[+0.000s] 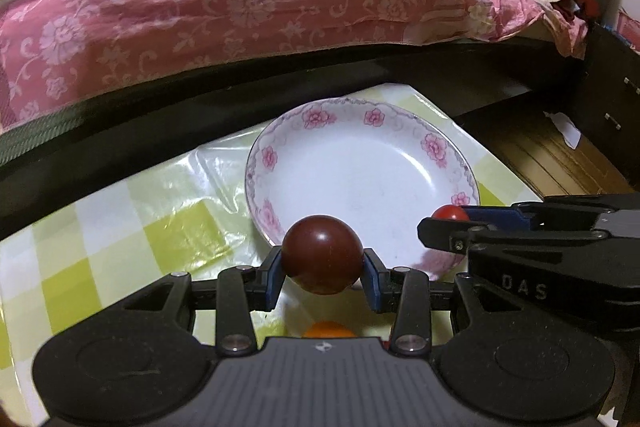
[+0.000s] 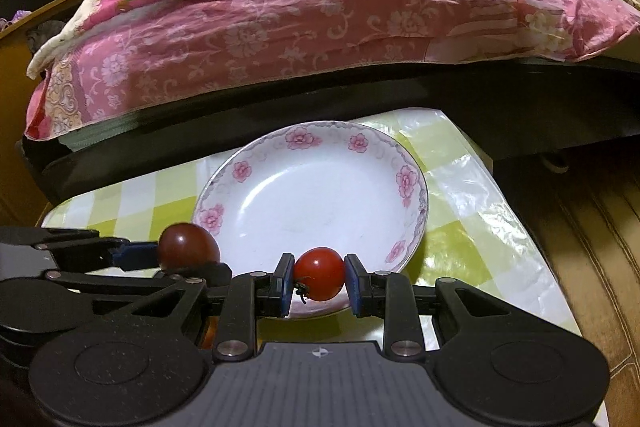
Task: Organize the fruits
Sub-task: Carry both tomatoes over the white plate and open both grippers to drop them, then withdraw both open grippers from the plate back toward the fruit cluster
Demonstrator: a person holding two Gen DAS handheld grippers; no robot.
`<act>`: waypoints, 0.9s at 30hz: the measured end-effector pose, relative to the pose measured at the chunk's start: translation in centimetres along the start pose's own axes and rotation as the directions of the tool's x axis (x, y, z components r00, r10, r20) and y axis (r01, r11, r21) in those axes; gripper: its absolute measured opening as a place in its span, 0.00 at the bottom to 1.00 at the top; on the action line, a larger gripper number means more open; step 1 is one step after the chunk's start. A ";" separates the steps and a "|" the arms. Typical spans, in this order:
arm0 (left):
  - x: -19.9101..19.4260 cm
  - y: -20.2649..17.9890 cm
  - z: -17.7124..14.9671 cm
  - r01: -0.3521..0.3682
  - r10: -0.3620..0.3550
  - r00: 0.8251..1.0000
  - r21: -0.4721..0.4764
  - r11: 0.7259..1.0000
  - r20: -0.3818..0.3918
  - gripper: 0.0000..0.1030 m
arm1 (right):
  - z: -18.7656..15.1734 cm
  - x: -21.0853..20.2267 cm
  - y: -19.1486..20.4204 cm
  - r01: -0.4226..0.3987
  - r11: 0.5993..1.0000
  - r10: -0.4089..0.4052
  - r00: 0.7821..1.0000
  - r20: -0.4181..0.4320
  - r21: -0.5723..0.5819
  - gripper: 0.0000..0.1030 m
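My left gripper (image 1: 323, 271) is shut on a round dark-red plum (image 1: 322, 253), held over the near rim of a white plate with pink flowers (image 1: 360, 163). My right gripper (image 2: 318, 281) is shut on a small red cherry tomato (image 2: 319, 273) with its stalk at the lower left, also over the plate's (image 2: 312, 187) near rim. In the left wrist view the right gripper (image 1: 448, 223) reaches in from the right with the tomato (image 1: 450, 213). The right wrist view shows the left gripper (image 2: 176, 259) and plum (image 2: 187, 245) at the left. The plate holds nothing.
The plate rests on a small table with a yellow-green checked plastic cloth (image 1: 152, 227). An orange fruit (image 1: 329, 329) lies on it under my left gripper. Behind stands a bed with a dark frame (image 2: 360, 99) and pink floral bedding (image 2: 280, 39). A wooden floor (image 2: 580, 235) lies to the right.
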State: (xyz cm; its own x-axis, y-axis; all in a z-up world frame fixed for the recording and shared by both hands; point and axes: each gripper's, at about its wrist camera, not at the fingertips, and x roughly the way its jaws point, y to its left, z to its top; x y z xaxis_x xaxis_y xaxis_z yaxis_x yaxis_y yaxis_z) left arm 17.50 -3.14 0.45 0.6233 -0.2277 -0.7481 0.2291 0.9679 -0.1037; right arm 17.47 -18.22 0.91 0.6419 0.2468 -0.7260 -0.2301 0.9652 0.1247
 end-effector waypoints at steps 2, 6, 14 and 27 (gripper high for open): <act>0.2 0.0 0.2 -0.003 0.003 1.000 0.004 1.000 0.000 0.47 | 0.1 0.3 -0.1 0.000 1.000 0.000 1.000 -0.005 -0.003 0.24; 0.3 -0.2 0.3 -0.010 0.009 1.000 0.024 1.000 0.010 0.47 | 0.1 0.8 -0.1 0.002 1.000 -0.002 1.000 -0.006 -0.008 0.26; 0.6 -0.1 0.7 -0.007 0.006 1.000 0.021 1.000 0.012 0.48 | 0.2 0.8 -0.5 0.013 1.000 -0.013 1.000 0.002 -0.003 0.32; -0.6 0.2 0.7 -0.016 0.016 0.999 0.008 1.000 0.031 0.50 | 0.3 -0.1 -0.4 0.013 1.000 -0.014 1.000 0.022 0.009 0.35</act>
State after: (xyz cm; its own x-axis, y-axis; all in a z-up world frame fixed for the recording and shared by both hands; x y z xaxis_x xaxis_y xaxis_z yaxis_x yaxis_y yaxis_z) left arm 17.69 -2.87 1.40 0.6495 -0.2156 -0.7292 0.2247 0.9706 -0.0868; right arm 17.67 -18.61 1.14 0.6608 0.2355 -0.7127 -0.2152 0.9691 0.1207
